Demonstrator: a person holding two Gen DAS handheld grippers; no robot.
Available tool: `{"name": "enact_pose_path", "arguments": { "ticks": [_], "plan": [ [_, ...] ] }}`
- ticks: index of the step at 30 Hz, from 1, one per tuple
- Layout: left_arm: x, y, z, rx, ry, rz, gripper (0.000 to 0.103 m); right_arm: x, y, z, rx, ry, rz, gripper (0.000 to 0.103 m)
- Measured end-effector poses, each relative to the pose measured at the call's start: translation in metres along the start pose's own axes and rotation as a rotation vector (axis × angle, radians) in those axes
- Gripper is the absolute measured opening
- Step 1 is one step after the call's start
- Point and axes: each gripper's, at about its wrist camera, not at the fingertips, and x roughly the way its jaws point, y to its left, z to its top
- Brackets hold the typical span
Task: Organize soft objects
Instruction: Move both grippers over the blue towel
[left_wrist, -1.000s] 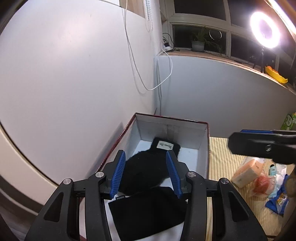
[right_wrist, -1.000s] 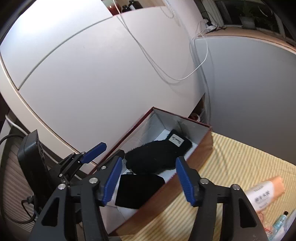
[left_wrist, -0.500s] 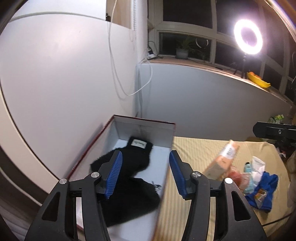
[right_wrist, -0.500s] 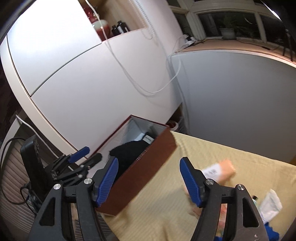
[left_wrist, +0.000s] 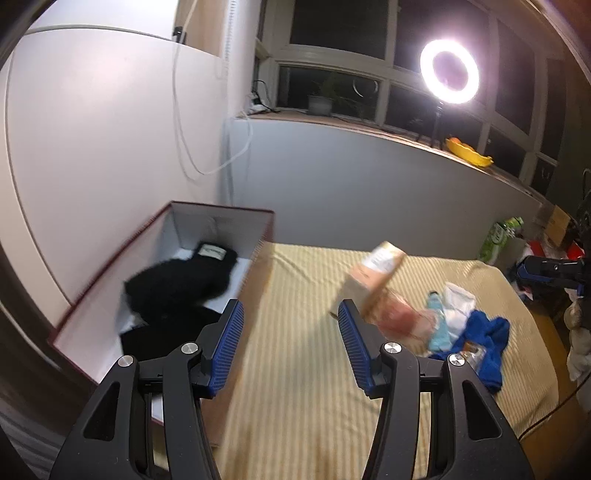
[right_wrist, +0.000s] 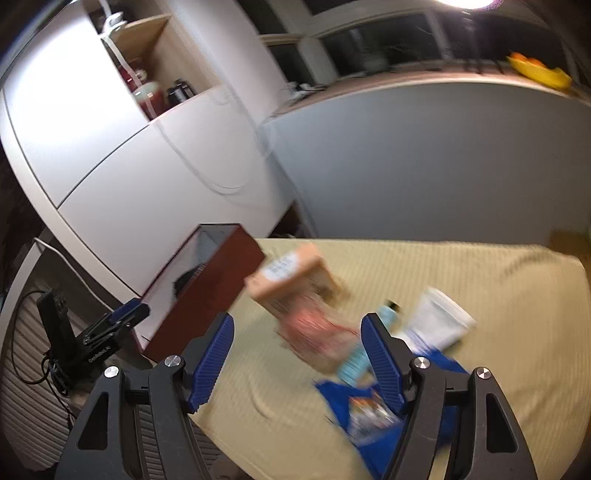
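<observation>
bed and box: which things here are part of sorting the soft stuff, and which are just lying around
Part of the job:
- black glove in the box
- black cloth in front of it
- blue cloth on the bed

Lying about:
- peach carton
- white tube
- small blue bottle
- ring light
- yellow bowl

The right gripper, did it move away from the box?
Yes. The right gripper was over the box a second ago; now the box sits to its left, and it points at the blue cloth.
</observation>
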Motion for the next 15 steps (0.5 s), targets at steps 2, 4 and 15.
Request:
{"name": "enact_pose_path", "arguments": {
  "ticks": [2, 4, 15],
  "plan": [
    [0.0, -0.009, -0.007, 0.006, 0.001, -0.009, 0.052, -0.007, -0.015, -0.011, 0.031, 0.002, -0.013, 0.068],
    [0.0, -0.018, -0.016, 0.01, 0.009, -0.026, 0.052, -0.013, -0.031, -0.021, 0.062, 0.005, -0.013, 0.068],
    [0.029, -0.086, -0.036, 0.1, 0.1, -0.159, 0.052, -0.011, -0.11, -0.077, 0.246, 0.057, -0.071, 0.068]
  ]
}}
